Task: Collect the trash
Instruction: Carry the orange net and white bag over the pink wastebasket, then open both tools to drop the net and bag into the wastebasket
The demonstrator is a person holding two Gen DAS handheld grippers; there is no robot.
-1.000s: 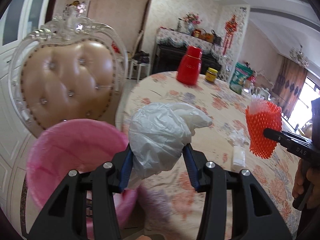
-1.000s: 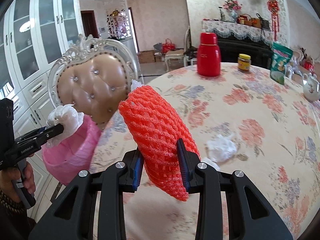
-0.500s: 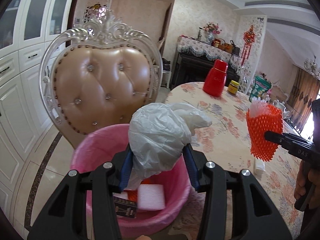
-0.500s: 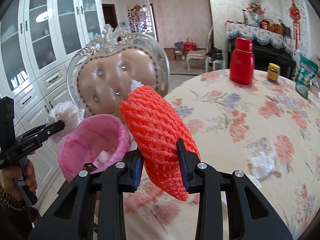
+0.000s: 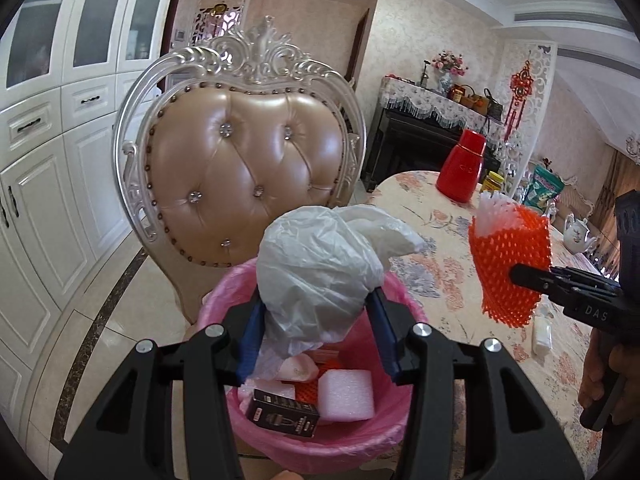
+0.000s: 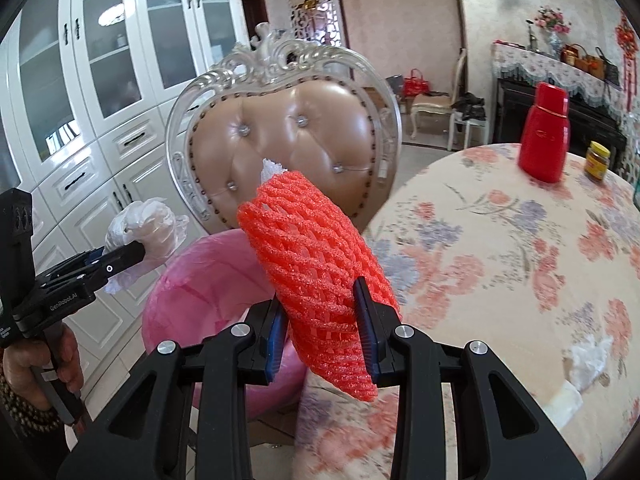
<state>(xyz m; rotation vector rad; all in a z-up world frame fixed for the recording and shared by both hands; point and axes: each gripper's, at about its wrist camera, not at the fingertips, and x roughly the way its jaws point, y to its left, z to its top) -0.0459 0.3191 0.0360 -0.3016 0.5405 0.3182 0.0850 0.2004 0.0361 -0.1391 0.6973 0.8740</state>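
Note:
My left gripper (image 5: 316,332) is shut on a crumpled clear plastic bag (image 5: 320,268) and holds it right above the pink-lined trash bin (image 5: 384,440). The bin holds a white foam block (image 5: 346,394), a dark small box (image 5: 282,420) and other scraps. My right gripper (image 6: 320,336) is shut on an orange foam fruit net (image 6: 316,272), held over the table edge beside the bin (image 6: 208,292). The net also shows in the left wrist view (image 5: 508,264), and the bag in the right wrist view (image 6: 144,232).
An ornate tufted chair (image 5: 240,176) stands right behind the bin. The round floral table (image 6: 520,264) carries a red thermos (image 6: 544,138), a yellow-lidded jar (image 6: 597,161), crumpled white tissue (image 6: 590,356) and a teapot (image 5: 576,234). White cabinets (image 5: 48,160) line the left wall.
Both grippers swung left from over the table toward the bin. The left gripper with the bag now hangs over the bin's opening; the right one with the net has come nearer to it.

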